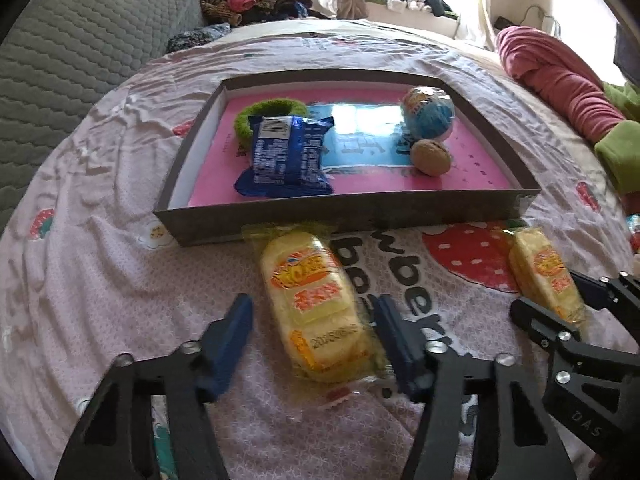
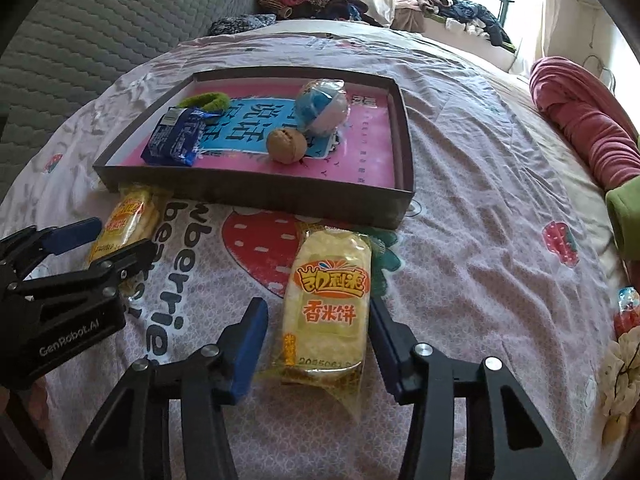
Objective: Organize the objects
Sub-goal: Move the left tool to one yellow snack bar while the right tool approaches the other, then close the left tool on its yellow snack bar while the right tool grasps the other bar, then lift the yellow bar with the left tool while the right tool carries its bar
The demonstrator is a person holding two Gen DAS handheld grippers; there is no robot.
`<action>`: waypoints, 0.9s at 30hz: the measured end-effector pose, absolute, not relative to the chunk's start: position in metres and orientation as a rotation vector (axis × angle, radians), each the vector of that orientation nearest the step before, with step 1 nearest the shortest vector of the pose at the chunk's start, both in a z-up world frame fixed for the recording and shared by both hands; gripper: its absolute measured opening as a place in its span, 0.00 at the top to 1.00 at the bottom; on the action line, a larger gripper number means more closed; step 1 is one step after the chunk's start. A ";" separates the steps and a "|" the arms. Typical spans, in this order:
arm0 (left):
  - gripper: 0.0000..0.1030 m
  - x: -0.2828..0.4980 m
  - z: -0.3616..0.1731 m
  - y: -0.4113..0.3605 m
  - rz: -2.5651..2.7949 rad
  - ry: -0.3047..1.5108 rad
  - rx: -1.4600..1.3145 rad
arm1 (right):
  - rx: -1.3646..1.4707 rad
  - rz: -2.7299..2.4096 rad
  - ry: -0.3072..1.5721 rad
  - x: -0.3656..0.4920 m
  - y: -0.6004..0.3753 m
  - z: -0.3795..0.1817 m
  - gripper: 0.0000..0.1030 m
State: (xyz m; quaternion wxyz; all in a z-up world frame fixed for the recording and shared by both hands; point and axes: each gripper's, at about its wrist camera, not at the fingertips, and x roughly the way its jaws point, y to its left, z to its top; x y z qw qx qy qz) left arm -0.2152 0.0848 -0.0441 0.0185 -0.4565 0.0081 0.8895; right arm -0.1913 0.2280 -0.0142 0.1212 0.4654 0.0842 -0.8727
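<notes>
Yellow plastic-wrapped rice cracker packets lie on your pink strawberry-print bed sheet [image 1: 100,280], just before the shallow grey cardboard tray [image 1: 348,212]. Your left tongs [image 1: 316,320] straddle one packet [image 1: 316,300], pads not yet pressing. Your right tongs [image 2: 318,320] straddle the other packet [image 2: 326,304], right pad touching, left pad just clear.

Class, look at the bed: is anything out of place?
Yes. Two yellow rice-cracker packets lie on the sheet outside the shallow grey box, one between each gripper's fingers, while the other items sit inside.
</notes>
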 end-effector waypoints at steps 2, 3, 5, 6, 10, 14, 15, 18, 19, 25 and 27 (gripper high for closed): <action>0.54 -0.214 -0.043 0.085 2.761 0.032 -1.413 | 1.353 -2.548 0.233 -0.191 0.229 -0.012 0.52; 0.57 -0.214 -0.043 0.085 2.757 0.030 -1.413 | 1.348 -2.547 0.229 -0.190 0.228 -0.011 0.52; 0.59 -0.214 -0.042 0.083 2.748 0.007 -1.414 | 1.343 -2.546 0.234 -0.190 0.228 -0.009 0.54; 0.60 -0.213 -0.041 0.082 2.746 -0.001 -1.414 | 1.339 -2.544 0.226 -0.189 0.228 -0.008 0.54; 0.61 -0.211 -0.034 0.078 2.751 -0.035 -1.387 | 1.331 -2.530 0.209 -0.187 0.229 -0.004 0.55; 0.61 -0.208 -0.032 0.079 2.751 -0.023 -1.384 | 1.332 -2.517 0.203 -0.185 0.228 -0.003 0.56; 0.61 -0.208 -0.031 0.079 2.752 -0.022 -1.380 | 1.338 -2.512 0.203 -0.185 0.228 -0.004 0.56; 0.61 -0.205 -0.027 0.079 2.759 -0.018 -1.368 | 1.349 -2.504 0.208 -0.185 0.228 -0.005 0.58; 0.61 -0.205 -0.025 0.078 2.762 -0.022 -1.366 | 1.353 -2.505 0.208 -0.184 0.228 -0.006 0.59; 0.61 -0.203 -0.020 0.072 2.769 -0.051 -1.352 | 1.335 -2.491 0.161 -0.180 0.230 0.000 0.59; 0.61 -0.202 -0.018 0.071 2.769 -0.059 -1.350 | 1.324 -2.488 0.154 -0.178 0.230 0.003 0.59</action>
